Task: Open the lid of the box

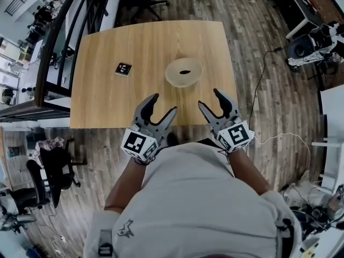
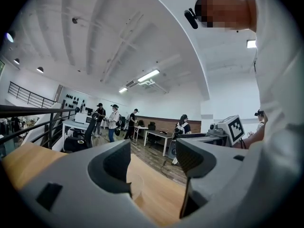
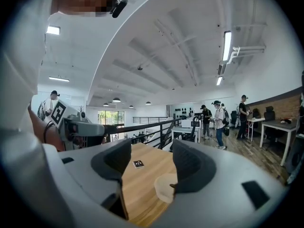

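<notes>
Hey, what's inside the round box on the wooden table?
The round box is covered by its pale lid, so the contents are hidden. Only a dark oval shows at the lid's middle; knob or hole, I cannot tell.

The head camera looks steeply down from above the person onto the whole table [image 1: 107, 90]. The camera on the left gripper [image 1: 164, 104] looks level along its jaws, low over the table's near edge. The camera on the right gripper [image 1: 209, 98] also looks almost level, across the tabletop. It shares the round box [image 3: 164, 186] and the black card [image 3: 138, 164] with the head view.
</notes>
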`<state>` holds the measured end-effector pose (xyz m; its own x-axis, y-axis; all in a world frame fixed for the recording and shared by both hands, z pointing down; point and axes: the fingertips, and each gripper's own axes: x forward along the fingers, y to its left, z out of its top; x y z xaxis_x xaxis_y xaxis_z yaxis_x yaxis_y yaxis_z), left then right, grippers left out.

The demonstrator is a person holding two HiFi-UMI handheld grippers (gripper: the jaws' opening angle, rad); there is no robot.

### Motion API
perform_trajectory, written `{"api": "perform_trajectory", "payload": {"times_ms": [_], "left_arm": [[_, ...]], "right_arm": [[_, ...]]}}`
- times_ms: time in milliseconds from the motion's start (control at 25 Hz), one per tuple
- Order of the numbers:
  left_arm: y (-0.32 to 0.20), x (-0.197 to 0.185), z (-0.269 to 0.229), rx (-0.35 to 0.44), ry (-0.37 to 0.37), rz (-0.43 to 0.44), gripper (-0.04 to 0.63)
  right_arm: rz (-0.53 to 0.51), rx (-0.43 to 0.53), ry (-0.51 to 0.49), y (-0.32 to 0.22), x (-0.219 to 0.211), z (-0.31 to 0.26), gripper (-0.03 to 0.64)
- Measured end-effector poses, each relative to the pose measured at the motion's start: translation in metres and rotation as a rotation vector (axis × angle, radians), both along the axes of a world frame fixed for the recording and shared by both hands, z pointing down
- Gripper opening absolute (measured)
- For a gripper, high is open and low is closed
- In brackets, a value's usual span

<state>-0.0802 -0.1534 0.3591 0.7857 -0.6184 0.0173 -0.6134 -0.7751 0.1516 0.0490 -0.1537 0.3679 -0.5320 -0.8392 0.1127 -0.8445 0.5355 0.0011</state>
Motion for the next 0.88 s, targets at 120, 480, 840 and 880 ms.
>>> {"api": "perform_trajectory", "payload": {"times_ms": [120,480,840,880], "left_arm": [[-0.007,-0.008,0.005,-0.006,-0.006,0.031,0.288],[-0.040,-0.002,0.021,-0.046,-0.039,0.065,0.288],[-0.077,0.009,0.064,-0.121,-0.136,0.070,0.296],[-0.081,0.009,0.070,-0.128,-0.149,0.077,0.296]], "right_arm": [[0.017,-0.016,0.010,-0.007,-0.010,0.006,0.282],[0.015,-0.090,0.015,-0.033,-0.007,0.033,0.282],[-0.061,-0.160,0.089,-0.084,0.000,0.065,0.281],[-0.070,-0.166,0.104,-0.090,0.000,0.069,0.281]]}}
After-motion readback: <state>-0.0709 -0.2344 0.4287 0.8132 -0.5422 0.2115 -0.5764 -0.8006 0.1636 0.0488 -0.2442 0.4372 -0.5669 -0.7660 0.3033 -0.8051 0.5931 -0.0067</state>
